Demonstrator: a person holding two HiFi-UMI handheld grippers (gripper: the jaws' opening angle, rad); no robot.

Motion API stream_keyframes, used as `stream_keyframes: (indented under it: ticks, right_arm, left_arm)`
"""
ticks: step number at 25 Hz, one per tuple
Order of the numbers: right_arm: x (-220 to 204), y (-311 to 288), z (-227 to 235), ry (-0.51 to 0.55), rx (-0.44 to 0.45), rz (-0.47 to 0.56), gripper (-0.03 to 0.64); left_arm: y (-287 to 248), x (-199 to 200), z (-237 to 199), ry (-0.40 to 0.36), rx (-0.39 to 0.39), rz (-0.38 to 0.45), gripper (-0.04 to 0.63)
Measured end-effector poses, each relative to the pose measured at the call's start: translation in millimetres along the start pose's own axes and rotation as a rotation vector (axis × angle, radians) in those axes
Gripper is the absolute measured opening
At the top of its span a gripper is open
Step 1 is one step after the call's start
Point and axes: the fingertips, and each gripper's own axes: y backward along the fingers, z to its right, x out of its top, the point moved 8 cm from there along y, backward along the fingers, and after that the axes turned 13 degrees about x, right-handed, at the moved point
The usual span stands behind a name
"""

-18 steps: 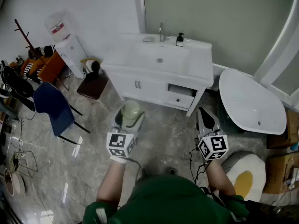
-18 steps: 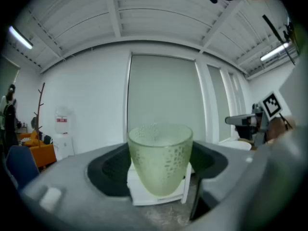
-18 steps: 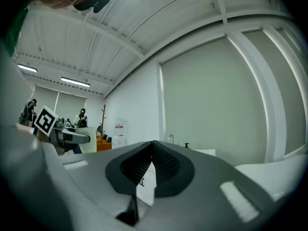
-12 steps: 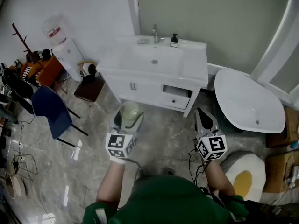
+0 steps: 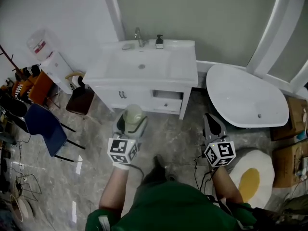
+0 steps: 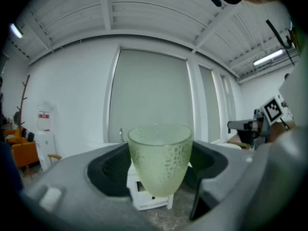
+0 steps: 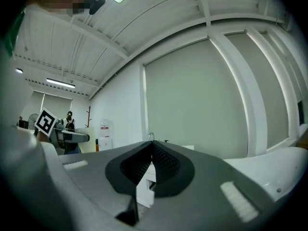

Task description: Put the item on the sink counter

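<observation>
Head view: the left gripper (image 5: pixel 130 123) is closed around a pale green frosted glass cup (image 5: pixel 134 114), held upright above the grey marble floor (image 5: pixel 96 172), in front of the white vanity cabinet (image 5: pixel 139 96) and well short of the white sink counter (image 5: pixel 184 69) on top of it; a chrome tap (image 5: pixel 138 34) and a small dark-topped soap bottle (image 5: pixel 159 41) stand at the counter's back edge; the right gripper (image 5: pixel 212 122) hangs apart to the right, near a white oval bathtub (image 5: pixel 245 102) and a fried-egg-shaped rug (image 5: pixel 250 182); a blue chair (image 5: pixel 44 131) stands at the left.

Left gripper view: the cup (image 6: pixel 160 158) sits upright between the two dark pads, which press on its sides; the jaws stand wide around it; the vanity cabinet shows behind and below the cup; the right gripper is at the right edge.

Right gripper view: the ribbed jaws meet in a closed point with nothing between them; the left gripper with the cup shows small at the far left.
</observation>
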Motion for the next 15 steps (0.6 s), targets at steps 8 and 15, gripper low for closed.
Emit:
stream_keyframes:
  ticks: [8,15]
  right_arm:
    - [-16,-22,65,-0.014,-0.120,-0.068,-0.002]
    - [5,-89,116,0.021,-0.192,-0.122,-0.002]
  left_arm:
    - [-107,-18,11,0.040,-0.098,-0.019,0.370]
    - [-214,-17,-8,0.076,-0.150,-0.017,0.370]
